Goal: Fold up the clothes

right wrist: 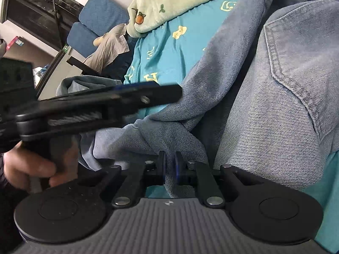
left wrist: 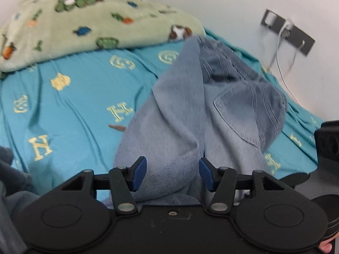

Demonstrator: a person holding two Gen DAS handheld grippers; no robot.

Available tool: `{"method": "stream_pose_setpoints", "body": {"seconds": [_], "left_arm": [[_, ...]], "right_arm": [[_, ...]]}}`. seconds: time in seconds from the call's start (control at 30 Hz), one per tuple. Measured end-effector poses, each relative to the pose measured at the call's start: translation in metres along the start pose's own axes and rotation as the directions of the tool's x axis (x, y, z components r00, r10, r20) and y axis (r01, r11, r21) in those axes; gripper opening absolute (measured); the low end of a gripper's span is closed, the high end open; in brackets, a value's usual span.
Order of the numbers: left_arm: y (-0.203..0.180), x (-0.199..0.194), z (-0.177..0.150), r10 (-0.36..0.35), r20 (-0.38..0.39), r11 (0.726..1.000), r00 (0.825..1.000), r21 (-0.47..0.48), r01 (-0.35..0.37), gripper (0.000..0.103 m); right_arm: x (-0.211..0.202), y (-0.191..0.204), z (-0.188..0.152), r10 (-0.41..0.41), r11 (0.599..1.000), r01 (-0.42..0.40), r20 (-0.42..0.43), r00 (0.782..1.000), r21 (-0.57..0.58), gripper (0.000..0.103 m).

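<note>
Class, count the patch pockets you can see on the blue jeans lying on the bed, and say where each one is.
1: a single patch pocket on the jeans, just below the elastic waistband. A second may be hidden in the folds.

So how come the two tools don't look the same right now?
The left tool has its blue pads standing apart with nothing pinched, just jeans lying beyond them. The right tool is squeezed shut on a fold of the jeans. The left tool's body is plain black; the right tool's has a grey ribbed top. Both are two-fingered and aimed at the same jeans.

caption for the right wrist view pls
Right gripper pinches a fold of jeans on the bed sheet.
</note>
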State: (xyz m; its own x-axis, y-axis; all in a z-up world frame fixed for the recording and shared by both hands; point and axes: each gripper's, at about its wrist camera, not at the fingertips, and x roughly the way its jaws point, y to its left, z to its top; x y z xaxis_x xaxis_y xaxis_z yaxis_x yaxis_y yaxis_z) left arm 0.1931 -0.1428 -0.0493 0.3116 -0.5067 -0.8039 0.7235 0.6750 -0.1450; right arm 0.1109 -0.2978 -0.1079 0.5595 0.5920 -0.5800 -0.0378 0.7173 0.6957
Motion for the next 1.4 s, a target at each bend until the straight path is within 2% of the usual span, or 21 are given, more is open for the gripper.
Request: {"method": "stream_pose_setpoints", "body": {"seconds": [0.1,0.27,0.37,0.43,0.5,0.53,0.67,0.83,1.0,1.07,1.1,1.2,1.3,1.33,1.4], "left_arm": [[0.002,0.006,0.001,-0.028,-0.056,0.999,0.998,0.031,0.03,0.052],[-0.008,0.016,0.004,0.028,-0.104,0.995,0.994,0.1,-0.018,0.052],[-0.009,0.02,0.003,0.061,-0.11,0.993,0.992,0.105,-0.049,0.051],[-0.01,0.024,0.004,0.081,-0.109,0.993,0.991,0.094,-0.071,0.043],[-0.012,0.028,0.006,0.1,-0.114,0.992,0.988,0.088,-0.09,0.027],[-0.013,0.028,0.008,0.122,-0.109,0.99,0.987,0.086,-0.113,0.016],[-0.014,0.024,0.019,0.219,-0.064,0.974,0.974,0.068,-0.215,0.01],[0.002,0.02,0.04,0.301,-0.048,0.954,0.953,0.012,-0.3,0.007],[0.022,0.028,0.066,0.404,-0.002,0.915,0.915,-0.015,-0.404,0.0],[0.031,0.033,0.077,0.448,0.019,0.894,0.894,-0.043,-0.447,0.0],[0.036,0.037,0.08,0.449,0.012,0.893,0.894,-0.058,-0.447,0.0],[0.038,0.034,0.08,0.424,0.033,0.903,0.905,-0.093,-0.42,0.001],[0.033,0.018,0.072,0.386,0.067,0.917,0.92,-0.131,-0.376,0.007],[0.032,0.009,0.068,0.382,0.081,0.918,0.92,-0.143,-0.369,0.011],[0.032,-0.009,0.059,0.381,0.105,0.917,0.919,-0.168,-0.361,0.027]], "right_arm": [[0.002,0.0,-0.001,-0.005,1.0,0.005,-0.006,1.0,-0.012,0.009],[0.005,-0.002,0.001,-0.005,1.0,0.005,-0.016,1.0,-0.01,0.009],[0.005,0.0,0.001,-0.008,1.0,0.007,-0.017,1.0,-0.016,0.009],[0.005,0.0,0.0,-0.009,1.0,0.009,-0.017,1.0,-0.017,0.01],[0.004,0.0,0.0,-0.009,1.0,0.009,-0.017,1.0,-0.017,0.01],[0.004,0.0,-0.001,-0.011,1.0,0.01,-0.018,1.0,-0.02,0.01],[0.009,0.005,-0.004,-0.018,0.998,0.015,-0.039,0.999,-0.058,0.009],[0.015,0.008,-0.004,-0.011,0.996,0.006,-0.054,0.998,-0.093,0.006],[0.017,0.013,-0.006,-0.006,0.991,-0.005,-0.079,0.997,-0.133,0.004],[0.019,0.012,-0.007,-0.007,0.99,-0.008,-0.103,0.995,-0.141,0.004],[0.02,0.012,-0.009,-0.009,0.989,-0.007,-0.113,0.994,-0.147,0.004],[0.02,0.011,-0.008,-0.004,0.989,-0.014,-0.115,0.993,-0.15,0.004],[0.018,0.009,-0.008,0.013,0.989,-0.03,-0.115,0.993,-0.146,0.004],[0.019,0.009,-0.007,0.011,0.987,-0.029,-0.117,0.993,-0.156,0.004],[0.018,0.012,-0.008,0.006,0.983,-0.028,-0.116,0.993,-0.183,0.005]]}}
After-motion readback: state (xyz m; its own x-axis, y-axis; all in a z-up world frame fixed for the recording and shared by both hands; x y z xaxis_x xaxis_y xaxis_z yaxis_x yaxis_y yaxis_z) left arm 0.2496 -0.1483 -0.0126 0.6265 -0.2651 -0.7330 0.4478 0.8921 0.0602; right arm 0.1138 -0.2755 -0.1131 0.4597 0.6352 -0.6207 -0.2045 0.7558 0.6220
